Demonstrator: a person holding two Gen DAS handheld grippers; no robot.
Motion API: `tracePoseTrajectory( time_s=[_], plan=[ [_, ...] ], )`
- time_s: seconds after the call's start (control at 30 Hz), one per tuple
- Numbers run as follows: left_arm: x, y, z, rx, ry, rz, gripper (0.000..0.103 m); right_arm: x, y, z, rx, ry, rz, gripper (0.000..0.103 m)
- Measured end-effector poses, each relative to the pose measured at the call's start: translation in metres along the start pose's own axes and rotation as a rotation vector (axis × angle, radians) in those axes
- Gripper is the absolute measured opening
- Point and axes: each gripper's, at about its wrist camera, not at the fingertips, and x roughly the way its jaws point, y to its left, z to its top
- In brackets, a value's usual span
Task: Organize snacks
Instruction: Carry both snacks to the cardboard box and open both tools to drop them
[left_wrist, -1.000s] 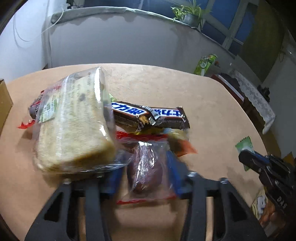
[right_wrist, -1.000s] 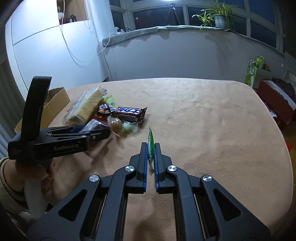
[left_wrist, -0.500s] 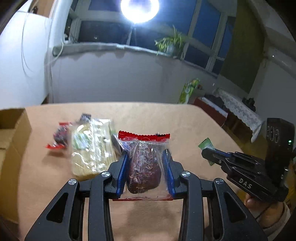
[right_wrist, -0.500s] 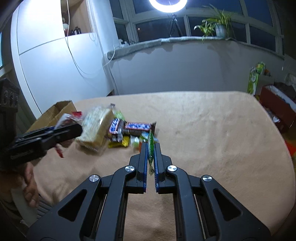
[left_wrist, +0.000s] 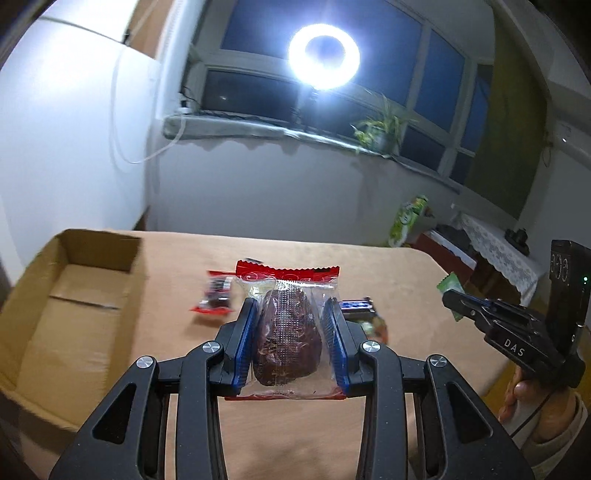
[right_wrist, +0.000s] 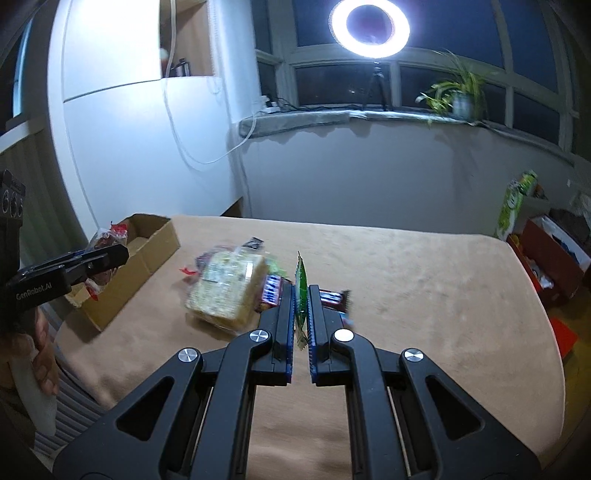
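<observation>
Left gripper: jaws part-open, clamped on a clear packet with red ends and a dark brown cake inside; blue pads press both sides of it. Packet held above the surface, just right of the open box. From the right wrist view the same packet shows at the tips of my left gripper, in front of the box near its close end. Whether it is over the box opening or beside it, cannot tell. Right gripper: jaws almost closed, pinching a thin green sachet edge-on, upright between the pads, lifted off the surface. From the left wrist view that sachet pokes out past the tip of my right gripper, well right of the cake packet. On the surface, still loose: bread in clear wrap, a brown chocolate bar touching its right side, a second bar end showing past my right jaws, a small red-edged packet near the box, and some blurred bits around the pile, too smeared to name. Box sits at the left edge of the surface, flaps up, floor bare as far as I can see.
</observation>
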Motion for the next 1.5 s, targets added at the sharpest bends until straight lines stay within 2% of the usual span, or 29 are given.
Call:
tracePoseTrajectory(
  time_s=[0.3,0.63,0.87,1.13,1.17,1.23,1.27,1.3,1.33,1.5],
  plan=[
    [-0.04,0.066,-0.005,-0.078,-0.06,0.107,0.035,0.027,0.08,0.018,-0.108,0.025,0.097,0.006],
    [-0.068,0.143,-0.014,-0.182,-0.089,0.247,0.035,0.073,0.196,0.035,-0.259,0.054,0.297,0.006],
    [-0.069,0.169,-0.016,-0.212,-0.082,0.277,0.035,0.1,0.255,0.05,-0.333,0.044,0.391,0.006],
    [-0.047,0.188,-0.024,-0.234,-0.023,0.27,0.036,0.152,0.279,0.058,-0.356,0.094,0.439,0.006],
    [-0.042,0.189,-0.025,-0.239,-0.007,0.264,0.036,0.157,0.28,0.058,-0.357,0.11,0.448,0.01],
    [-0.038,0.192,-0.027,-0.244,0.004,0.276,0.045,0.164,0.279,0.054,-0.351,0.11,0.439,0.034],
    [-0.038,0.194,-0.029,-0.25,0.001,0.296,0.06,0.164,0.276,0.053,-0.344,0.103,0.436,0.056],
    [-0.039,0.195,-0.03,-0.255,-0.007,0.31,0.068,0.163,0.274,0.052,-0.34,0.099,0.436,0.066],
    [-0.042,0.196,-0.031,-0.261,-0.018,0.321,0.074,0.161,0.272,0.051,-0.336,0.095,0.433,0.066],
    [-0.049,0.197,-0.03,-0.271,-0.037,0.324,0.074,0.14,0.263,0.046,-0.342,0.046,0.37,0.066]
  ],
)
